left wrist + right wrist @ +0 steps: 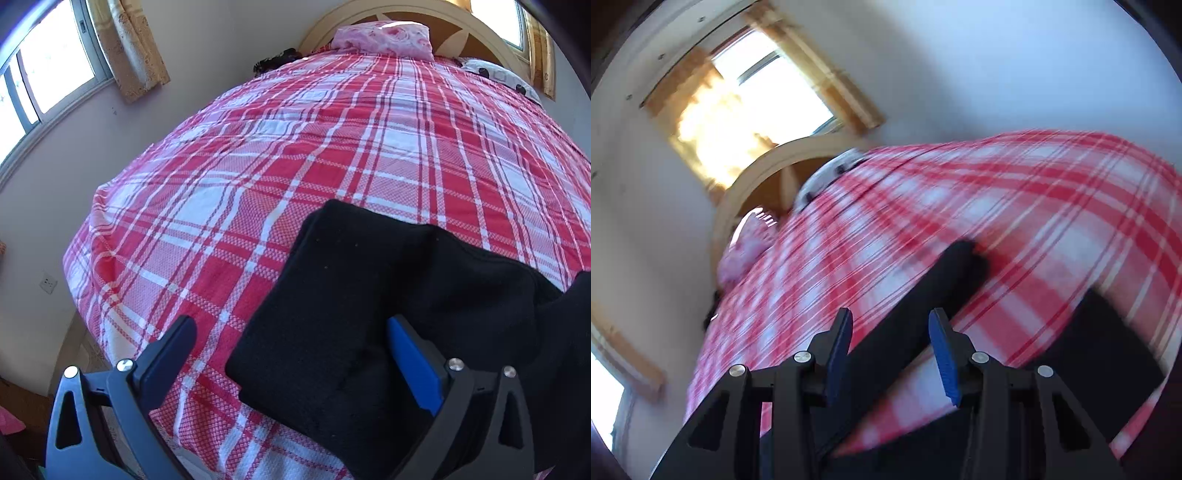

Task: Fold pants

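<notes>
Black pants lie folded into a thick stack near the front edge of a bed with a red and white plaid cover. My left gripper hovers just above the stack's near-left part, its jaws wide open and nothing pinched. The right wrist view is blurred and rolled sideways. There my right gripper is open, and a long black strip of the pants runs behind the gap between its blue pads without being pressed. More black cloth lies at the right on the plaid cover.
A pink pillow and a white patterned pillow rest against the arched wooden headboard. A curtained window is in the left wall. A small dark item sits at the bed's far left corner.
</notes>
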Tool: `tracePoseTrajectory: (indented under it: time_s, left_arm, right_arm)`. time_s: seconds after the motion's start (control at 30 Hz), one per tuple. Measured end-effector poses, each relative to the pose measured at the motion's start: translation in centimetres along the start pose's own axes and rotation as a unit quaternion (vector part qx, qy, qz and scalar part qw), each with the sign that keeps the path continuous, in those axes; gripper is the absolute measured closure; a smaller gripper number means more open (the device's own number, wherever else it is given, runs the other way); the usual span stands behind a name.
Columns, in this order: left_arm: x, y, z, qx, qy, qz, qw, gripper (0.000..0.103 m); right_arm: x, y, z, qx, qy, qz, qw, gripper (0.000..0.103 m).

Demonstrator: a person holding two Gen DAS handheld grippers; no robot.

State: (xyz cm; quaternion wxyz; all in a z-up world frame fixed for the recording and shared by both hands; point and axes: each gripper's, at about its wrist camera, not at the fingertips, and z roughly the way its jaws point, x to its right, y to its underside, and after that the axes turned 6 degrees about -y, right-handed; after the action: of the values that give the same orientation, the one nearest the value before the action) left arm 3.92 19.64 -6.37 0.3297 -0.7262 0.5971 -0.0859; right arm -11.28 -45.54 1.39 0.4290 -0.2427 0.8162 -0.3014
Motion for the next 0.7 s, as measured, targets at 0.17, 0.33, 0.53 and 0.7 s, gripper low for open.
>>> tracePoseTrajectory:
  time_s: [0.17,0.33,0.53,0.7]
  left_arm:
    - [0.7,-0.1,-0.3,0.005,-0.030,0.017,0.9994,0.000]
    - [0.8,-0.4,-0.1,-0.002,-0.033,0.019,0.9993,0.000]
    - [0.9,-0.5,0.1,-0.001,-0.029,0.019,0.9994,0.000]
    - [0.8,-0.6,0.1,-0.002,-0.023,0.020,0.9995,0.000]
  right_arm:
    - [2.7,-2.8,3.9,-0.024,0.027,0.008,0.999,0.057]
    - [2.4,-3.3,9.1,-0.076,0.064,-0.007,0.995,0.057]
    - [2.0,-3.1,9.8,-0.100,0.079,-0.028,0.991,0.096]
    - [-1.3,-4.2,4.5,-0.071,-0.006,-0.034,0.997,0.096]
